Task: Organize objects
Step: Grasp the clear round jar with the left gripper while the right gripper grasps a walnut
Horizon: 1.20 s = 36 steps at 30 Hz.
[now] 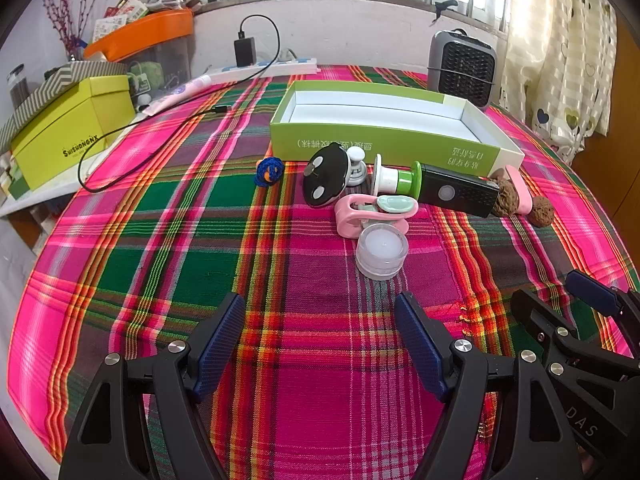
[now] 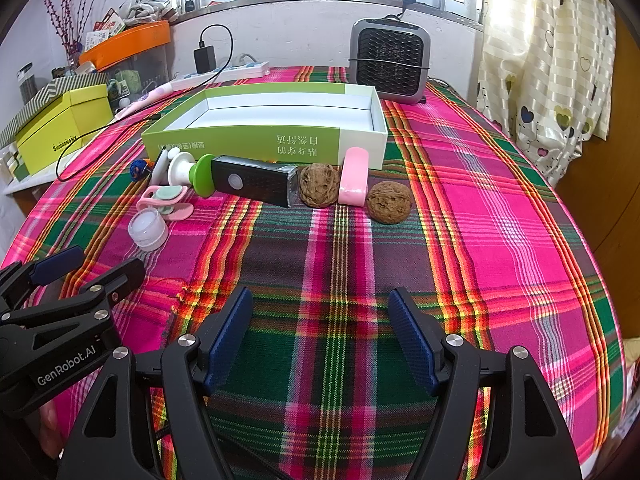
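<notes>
While well apart, jar (image 1: 382, 250) beyond left tool (image 1: 320, 344).

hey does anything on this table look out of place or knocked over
Nothing looks spilled or broken. The green box sits empty while the small items lie loose in front of it: the black device lies on its side, and one walnut rests against it. The other walnut sits apart.

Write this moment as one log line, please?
stage: start | left gripper: open, empty | right gripper: open, empty | green box: empty | small items: on cloth beside box
</notes>
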Tool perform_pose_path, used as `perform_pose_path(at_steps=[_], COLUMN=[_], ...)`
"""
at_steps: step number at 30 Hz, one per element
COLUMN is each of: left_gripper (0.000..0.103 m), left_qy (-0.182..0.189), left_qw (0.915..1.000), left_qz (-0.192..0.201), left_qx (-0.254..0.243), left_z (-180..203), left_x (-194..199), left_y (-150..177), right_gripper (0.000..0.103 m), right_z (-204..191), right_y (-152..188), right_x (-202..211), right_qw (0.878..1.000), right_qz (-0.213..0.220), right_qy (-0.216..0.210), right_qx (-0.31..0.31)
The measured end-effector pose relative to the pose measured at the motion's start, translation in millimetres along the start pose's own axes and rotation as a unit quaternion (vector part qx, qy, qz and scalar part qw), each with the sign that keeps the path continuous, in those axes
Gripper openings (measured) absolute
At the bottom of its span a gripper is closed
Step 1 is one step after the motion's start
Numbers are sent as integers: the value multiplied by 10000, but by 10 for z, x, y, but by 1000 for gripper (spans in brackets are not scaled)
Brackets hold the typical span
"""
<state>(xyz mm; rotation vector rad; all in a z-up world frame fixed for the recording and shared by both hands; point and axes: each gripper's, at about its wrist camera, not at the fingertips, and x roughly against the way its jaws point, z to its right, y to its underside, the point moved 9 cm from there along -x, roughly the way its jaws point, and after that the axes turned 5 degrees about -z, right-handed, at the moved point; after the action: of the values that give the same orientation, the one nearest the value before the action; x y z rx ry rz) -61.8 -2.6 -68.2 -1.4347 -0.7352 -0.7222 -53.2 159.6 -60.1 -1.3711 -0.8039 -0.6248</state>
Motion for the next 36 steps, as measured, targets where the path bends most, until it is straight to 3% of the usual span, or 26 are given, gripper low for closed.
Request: perform_pose_path(at_steps=[19, 36], left_gripper=[76, 76], left_qy=[95, 702], left_qw=[9999, 9972], left_qz=[-78, -75], left_qx=[-79, -230], left_z=[28, 118], left_x=[-15, -61], left_y=[-14, -185], right_gripper=[71, 71], right_z=[-3, 410], right_y=[-12, -212], right_x=[-28, -103], right_qw=[9999, 9998], right_qz=[-95, -138], right_qy=[-111, -135], right_qx=[77, -85])
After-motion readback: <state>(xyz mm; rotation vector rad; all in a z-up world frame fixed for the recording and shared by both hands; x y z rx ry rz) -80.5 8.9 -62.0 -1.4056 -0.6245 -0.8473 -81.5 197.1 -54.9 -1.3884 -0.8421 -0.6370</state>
